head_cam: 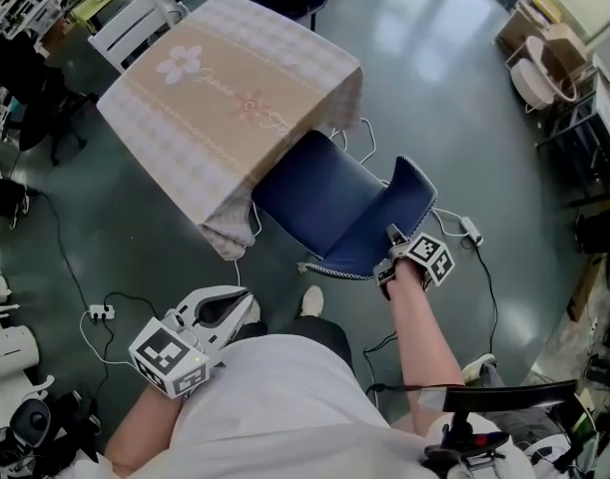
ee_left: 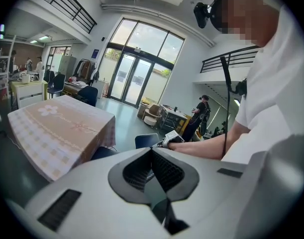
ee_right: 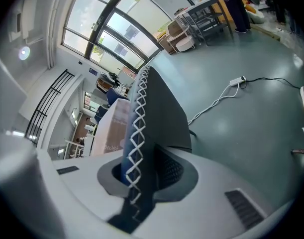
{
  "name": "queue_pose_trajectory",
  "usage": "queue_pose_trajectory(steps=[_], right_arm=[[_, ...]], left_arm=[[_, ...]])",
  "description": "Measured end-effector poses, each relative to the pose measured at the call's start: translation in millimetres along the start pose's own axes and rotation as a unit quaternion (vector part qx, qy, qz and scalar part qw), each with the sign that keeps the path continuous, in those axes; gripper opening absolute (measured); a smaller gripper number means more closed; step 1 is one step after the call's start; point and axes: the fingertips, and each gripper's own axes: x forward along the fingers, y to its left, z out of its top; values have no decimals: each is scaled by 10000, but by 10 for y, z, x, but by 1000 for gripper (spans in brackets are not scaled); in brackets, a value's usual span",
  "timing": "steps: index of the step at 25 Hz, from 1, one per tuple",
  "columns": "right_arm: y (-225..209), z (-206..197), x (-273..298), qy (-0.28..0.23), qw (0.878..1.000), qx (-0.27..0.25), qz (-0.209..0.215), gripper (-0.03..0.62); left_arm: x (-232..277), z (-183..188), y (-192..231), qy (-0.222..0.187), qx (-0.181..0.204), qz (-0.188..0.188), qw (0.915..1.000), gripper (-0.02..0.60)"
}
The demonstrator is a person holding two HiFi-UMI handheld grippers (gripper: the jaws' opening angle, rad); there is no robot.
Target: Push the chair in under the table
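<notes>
Head view: we see the blue chair [head_cam: 324,203] w/ its seat front just under a corner of the table [head_cam: 225,88] and its backrest toward us. Its front-to-back axis runs lower right to upper left, facing the table. The right gripper [head_cam: 394,242] sits at the backrest's top edge. The left gripper [head_cam: 223,312] is low by our torso, well apart from the chair.

Left gripper view: only here do we read its jaws. The pads are together w/ nothing btwn them.

Right gripper view: only here the grip shows. The jaws are a little apart, clamped on the backrest's white-stitched edge, which stands upright btwn them. A cable [ee_right: 219,98] lies on the floor.
</notes>
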Motion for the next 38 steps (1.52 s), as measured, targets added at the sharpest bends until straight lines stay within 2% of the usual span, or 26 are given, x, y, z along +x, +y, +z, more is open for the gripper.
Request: queue_pose_trajectory(steps=[14, 19, 24, 28, 32, 35, 38], right_arm=[[494, -205, 429, -7, 9999, 91, 100, 80], [509, -210, 422, -82, 9999, 95, 61, 80], [466, -162, 386, -334, 9993, 111, 84, 134], [392, -167, 264, -552, 9983, -83, -146, 222], [441, -157, -41, -878, 9953, -345, -217, 222], [589, -264, -389, -1085, 9891, -959, -262, 222], [749, -570, -837, -1134, 9808, -1565, -257, 221]], left_arm=[[-502, -167, 367, -140, -241, 323, 9991, 11], [-676, -222, 429, -146, -284, 348, 9989, 9], [-849, -249, 472, -195, -188, 240, 9993, 11], [-1072, -318, 535, -256, -98, 128, 9995, 11], [-1279, -417, 590, -339, 23, -83, 9994, 11], [-1392, -522, 599, -360, 118, -331, 9987, 11], [-1463, -625, 558, -322, 195, -681, 9970, 11]])
